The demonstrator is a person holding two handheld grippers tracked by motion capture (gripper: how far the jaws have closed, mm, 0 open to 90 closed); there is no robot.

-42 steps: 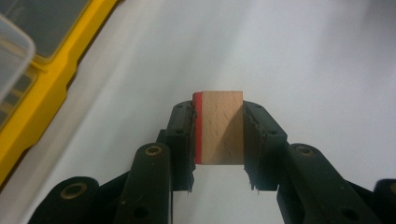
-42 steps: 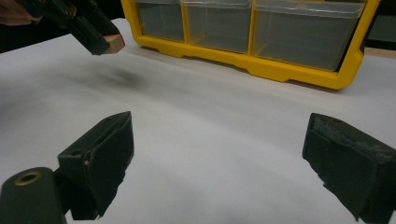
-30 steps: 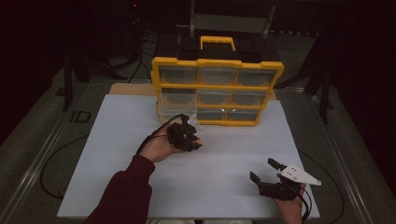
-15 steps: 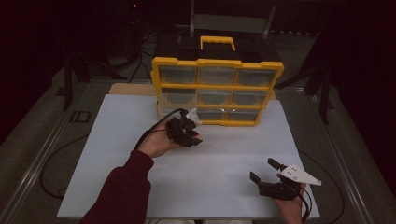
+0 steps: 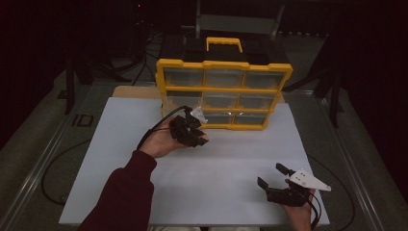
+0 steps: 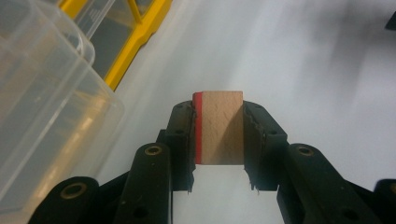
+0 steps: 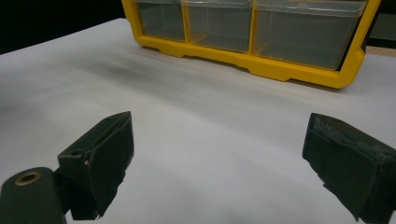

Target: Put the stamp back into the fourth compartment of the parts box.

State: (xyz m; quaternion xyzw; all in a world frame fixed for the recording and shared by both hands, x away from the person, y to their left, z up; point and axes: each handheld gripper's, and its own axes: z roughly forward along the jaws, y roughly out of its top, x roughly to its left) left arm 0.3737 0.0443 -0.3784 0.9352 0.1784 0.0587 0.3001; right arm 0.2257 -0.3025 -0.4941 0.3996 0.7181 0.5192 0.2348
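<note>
The left tool [image 6: 218, 135] clamps a wooden block [image 6: 222, 127] (red-edged) at centre frame, beside the yellow drawer cabinet [image 5: 223, 91], likely for stowing; right tool [image 7: 219, 163] gapes wide, empty.

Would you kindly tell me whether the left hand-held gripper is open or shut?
Shut: the left hand-held gripper presses both pads on a small pale wooden block with one red face, held above the white table.

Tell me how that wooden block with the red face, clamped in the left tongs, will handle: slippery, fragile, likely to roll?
The pale wooden block with one red face looks rigid, so probably not fragile. Its flat sides sit square against both pads of the left tongs, so slipping seems unlikely. With flat faces and square edges, it should rest without rolling when released.
</note>
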